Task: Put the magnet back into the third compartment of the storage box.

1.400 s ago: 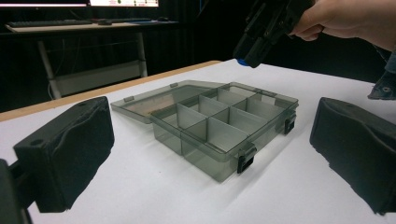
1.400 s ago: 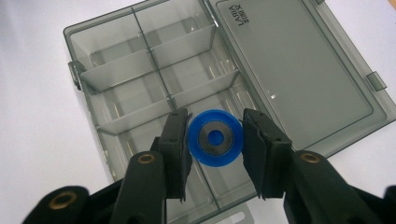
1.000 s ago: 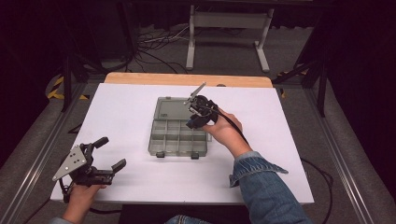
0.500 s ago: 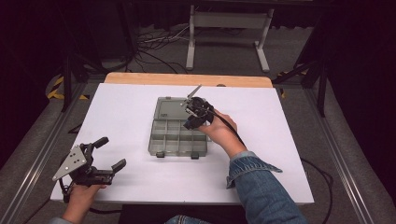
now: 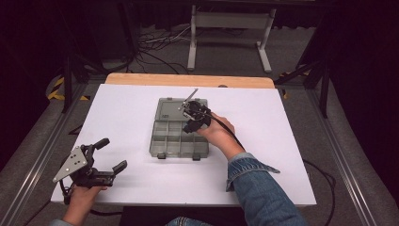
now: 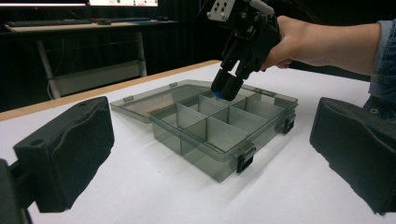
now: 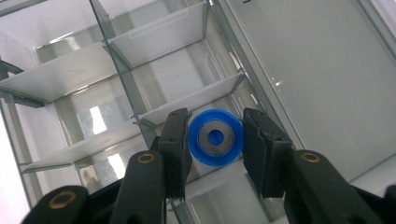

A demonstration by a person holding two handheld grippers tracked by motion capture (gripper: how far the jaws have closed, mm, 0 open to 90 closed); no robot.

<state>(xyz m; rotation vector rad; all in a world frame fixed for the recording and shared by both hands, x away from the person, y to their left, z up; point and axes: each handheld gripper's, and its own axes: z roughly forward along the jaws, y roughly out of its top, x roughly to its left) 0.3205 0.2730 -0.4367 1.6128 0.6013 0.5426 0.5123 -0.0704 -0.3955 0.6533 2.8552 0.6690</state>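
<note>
Right gripper view shows the right claw [image 7: 215, 140] closed on a blue ring [image 7: 215, 138] with a grey metal centre, held just above a compartment along the hinge side of the open grey organizer box [image 5: 179, 136] on the white tabletop [image 5: 122, 108]. To place it cleanly, lower it straight between the dividers, then ease the jaws apart — no sideways drag. The left claw [image 5: 109, 153] rests wide open and empty near the tabletop's front left corner.
</note>
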